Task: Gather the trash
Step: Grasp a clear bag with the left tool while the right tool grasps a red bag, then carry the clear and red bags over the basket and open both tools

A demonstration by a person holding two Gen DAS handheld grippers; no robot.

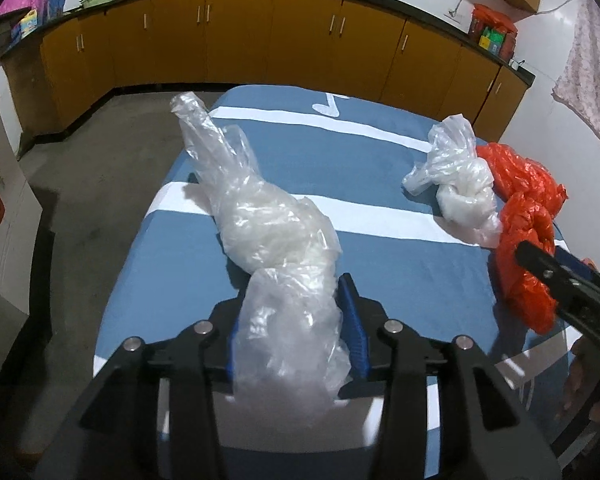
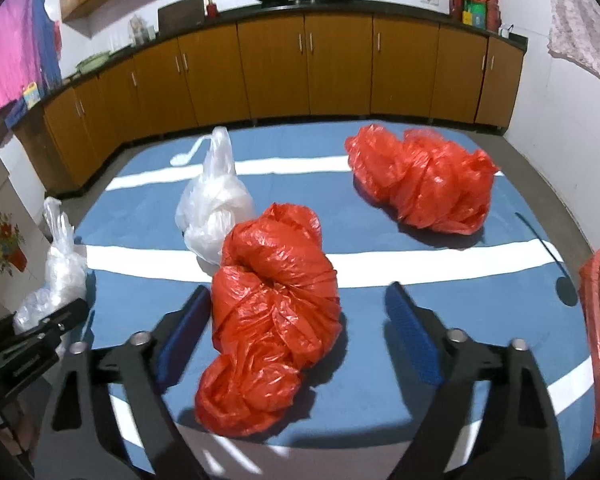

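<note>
Trash bags lie on the blue striped surface (image 2: 380,264): my left gripper (image 1: 292,332) has its jaws clamped on the clear bag (image 1: 276,232) to lift it, while my right gripper (image 2: 296,328) straddles the nearest red bag (image 2: 272,312), jaws spread wide, not yet pinching.

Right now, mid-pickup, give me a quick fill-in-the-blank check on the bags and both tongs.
1. The left tongs are closed on a crumpled ____ plastic bag.
2. The right tongs stand open around a knotted ____ bag.
3. In the right wrist view, ____ red bags lie on the blue cloth.
4. At that view's right edge stands a red ____.

Missing words: clear; red; two; basket
</note>
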